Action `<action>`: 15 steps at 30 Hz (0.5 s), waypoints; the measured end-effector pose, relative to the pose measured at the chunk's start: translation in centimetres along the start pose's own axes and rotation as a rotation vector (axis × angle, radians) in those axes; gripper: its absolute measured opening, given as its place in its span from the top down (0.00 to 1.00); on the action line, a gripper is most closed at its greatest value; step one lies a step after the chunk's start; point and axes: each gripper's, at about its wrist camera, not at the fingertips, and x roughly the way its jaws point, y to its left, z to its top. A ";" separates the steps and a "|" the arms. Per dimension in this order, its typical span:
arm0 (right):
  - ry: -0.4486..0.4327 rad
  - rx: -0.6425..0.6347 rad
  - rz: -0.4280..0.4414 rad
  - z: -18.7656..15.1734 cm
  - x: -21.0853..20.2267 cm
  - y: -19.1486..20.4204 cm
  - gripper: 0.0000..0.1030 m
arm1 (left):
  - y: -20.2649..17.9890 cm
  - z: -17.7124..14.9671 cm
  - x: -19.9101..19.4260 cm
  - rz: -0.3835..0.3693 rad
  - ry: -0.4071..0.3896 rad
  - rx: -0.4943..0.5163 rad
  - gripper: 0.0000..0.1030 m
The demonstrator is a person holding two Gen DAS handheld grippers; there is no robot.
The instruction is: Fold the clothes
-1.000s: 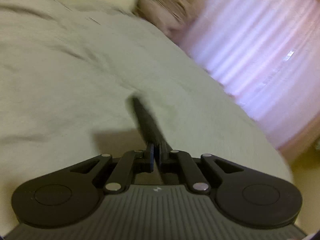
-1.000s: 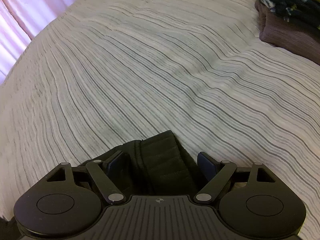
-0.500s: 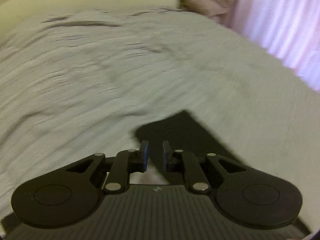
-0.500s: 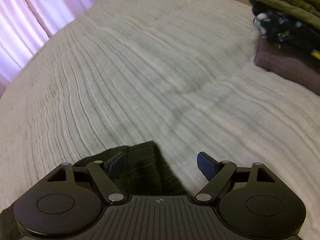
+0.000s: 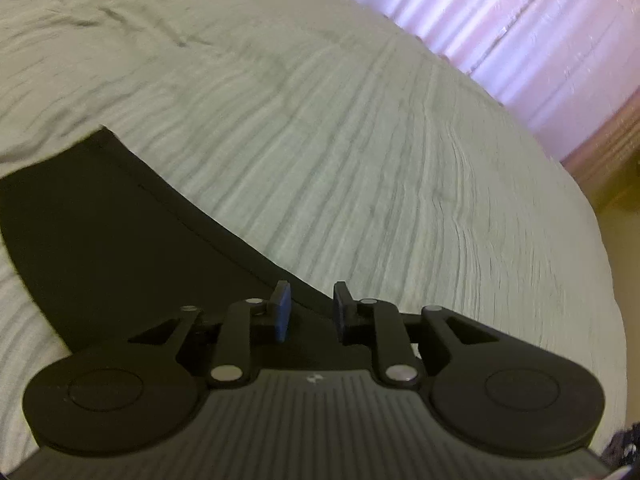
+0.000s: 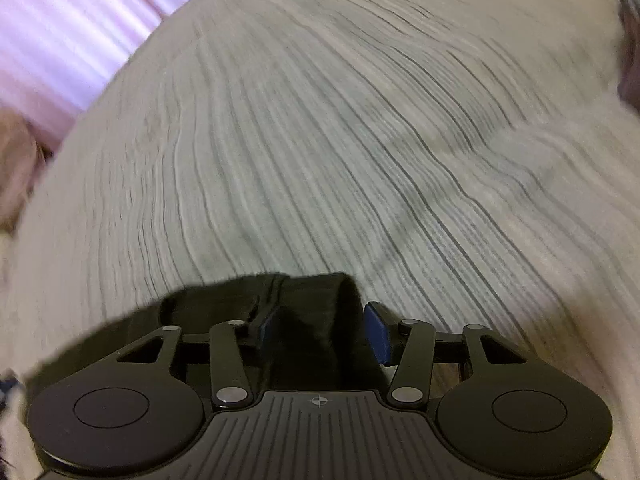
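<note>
A black garment (image 5: 112, 232) lies flat on the bed's pale striped cover (image 5: 360, 152), running from the left of the left wrist view down under my left gripper (image 5: 310, 312). That gripper is open, its jaws a small gap apart over the garment's edge, holding nothing. In the right wrist view a bunched end of the black garment (image 6: 304, 312) sits between the fingers of my right gripper (image 6: 324, 332). Its jaws stand wide apart with the cloth loose between them.
Pink curtains (image 5: 500, 12) hang beyond the bed's far edge and show at the top left of the right wrist view (image 6: 68, 28). A dark stack of folded clothes (image 6: 630, 40) sits at the right edge of the bed. The bed cover (image 6: 360, 140) spreads ahead of both grippers.
My left gripper has let go of the black garment and opened; the garment now lies spread flat to the left. My right gripper has stayed open and shifted, with more cloth between its fingers.
</note>
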 end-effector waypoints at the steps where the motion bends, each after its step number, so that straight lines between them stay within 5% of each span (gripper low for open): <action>1: 0.000 0.053 0.030 0.2 0.0 -0.8 0.52 | -0.2 -0.1 0.2 -0.001 0.003 0.009 0.83; 4: -0.016 0.079 0.065 0.5 -0.6 -1.5 0.76 | -0.8 -0.2 1.0 -0.003 0.014 0.034 0.83; 5: -0.045 0.049 0.063 0.6 -1.1 -1.3 0.99 | -1.0 -0.3 1.2 -0.004 0.017 0.043 0.83; 10: -0.179 0.005 0.104 1.1 -3.3 -0.1 0.99 | -1.9 -0.6 2.4 -0.007 0.034 0.086 0.83; 13: -0.103 0.008 0.037 1.3 -2.2 -0.3 0.99 | -2.4 -0.7 3.1 -0.004 0.046 0.110 0.81; 15: -0.069 0.022 -0.019 1.2 -1.7 -0.6 0.72 | -2.1 -0.5 3.0 0.005 0.055 0.137 0.80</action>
